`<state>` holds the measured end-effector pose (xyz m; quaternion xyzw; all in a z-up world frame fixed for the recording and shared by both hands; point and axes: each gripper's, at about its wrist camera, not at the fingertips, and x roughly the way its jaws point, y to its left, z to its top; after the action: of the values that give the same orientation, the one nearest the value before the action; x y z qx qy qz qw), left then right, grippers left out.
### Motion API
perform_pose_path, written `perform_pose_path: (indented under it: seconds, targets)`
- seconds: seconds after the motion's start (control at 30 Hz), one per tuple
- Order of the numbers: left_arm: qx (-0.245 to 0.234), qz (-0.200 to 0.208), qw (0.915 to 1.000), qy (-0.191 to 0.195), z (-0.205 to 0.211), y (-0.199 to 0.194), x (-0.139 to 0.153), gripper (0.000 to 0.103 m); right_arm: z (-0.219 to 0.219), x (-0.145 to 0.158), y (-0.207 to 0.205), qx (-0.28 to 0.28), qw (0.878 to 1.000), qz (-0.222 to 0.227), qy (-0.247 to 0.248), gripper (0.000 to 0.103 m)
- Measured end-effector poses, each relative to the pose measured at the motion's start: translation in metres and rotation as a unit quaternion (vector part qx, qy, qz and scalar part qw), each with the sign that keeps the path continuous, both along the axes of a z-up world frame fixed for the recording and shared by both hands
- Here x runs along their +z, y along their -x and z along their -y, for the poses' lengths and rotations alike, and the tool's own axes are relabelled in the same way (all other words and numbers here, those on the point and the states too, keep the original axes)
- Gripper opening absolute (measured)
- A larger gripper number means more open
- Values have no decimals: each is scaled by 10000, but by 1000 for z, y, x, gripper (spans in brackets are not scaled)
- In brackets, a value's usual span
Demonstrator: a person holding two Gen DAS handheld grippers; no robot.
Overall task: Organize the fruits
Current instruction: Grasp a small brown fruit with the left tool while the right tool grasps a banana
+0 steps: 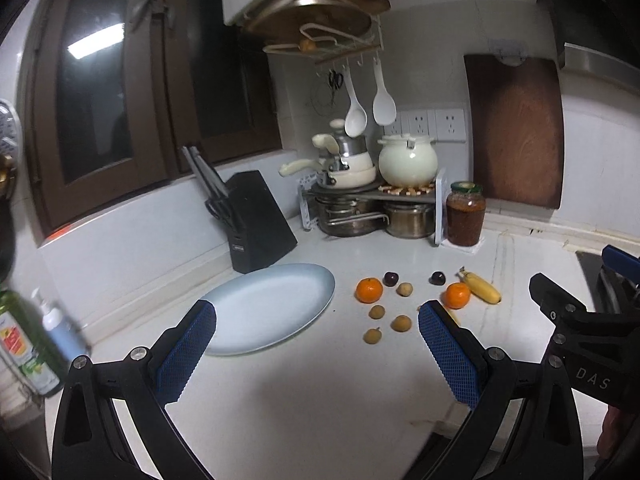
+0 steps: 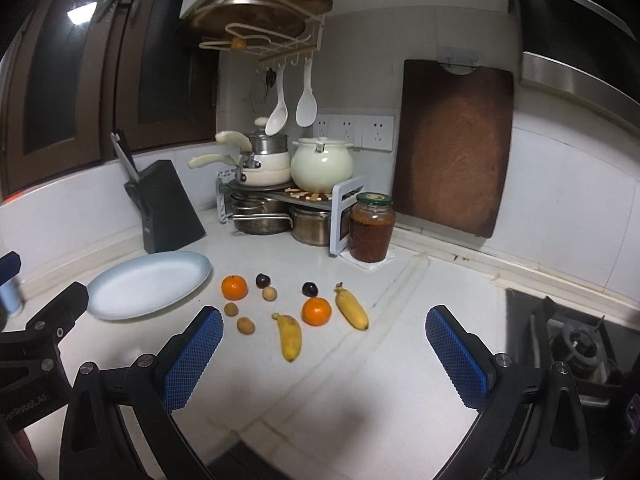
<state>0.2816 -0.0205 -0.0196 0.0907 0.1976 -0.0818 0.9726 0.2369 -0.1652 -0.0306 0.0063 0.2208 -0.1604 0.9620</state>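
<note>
An empty pale blue oval plate (image 1: 272, 308) (image 2: 148, 284) lies on the white counter. To its right lie loose fruits: two oranges (image 1: 369, 290) (image 2: 316, 311), two dark plums (image 1: 391, 278) (image 2: 309, 289), several small brown longans (image 1: 401, 323) (image 2: 245, 325) and two bananas (image 2: 289, 336) (image 2: 352, 307). In the left wrist view one banana (image 1: 482, 288) shows whole; the other is mostly hidden behind my fingers. My left gripper (image 1: 316, 354) is open and empty, above the counter before the plate and fruits. My right gripper (image 2: 324, 360) is open and empty, near the bananas.
A black knife block (image 1: 256, 224) stands behind the plate. A rack of pots (image 1: 360, 200) and a jar (image 1: 465, 216) fill the back corner. A wooden cutting board (image 2: 456, 144) leans on the wall. A gas stove (image 2: 576, 340) is at the right. Bottles (image 1: 24, 340) stand at the left.
</note>
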Motion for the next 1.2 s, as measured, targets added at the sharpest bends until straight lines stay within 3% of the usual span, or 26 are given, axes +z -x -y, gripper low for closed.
perform_pose_path:
  seconds: [0.3,0.8,1.2]
  targets:
    - [-326,-502,9982,-16,3,-59,-25,103,3,-25,-59,-196,9988,-430,-141,102]
    - [-188,-911,9955,-200,28,-100,-62,102,25,-58,-110,168,9954,-920,-210,102]
    - [-115,-1323,9908,-251,52,-123,-90,87,49,-87,-139,615,9895,-1223,-465,95]
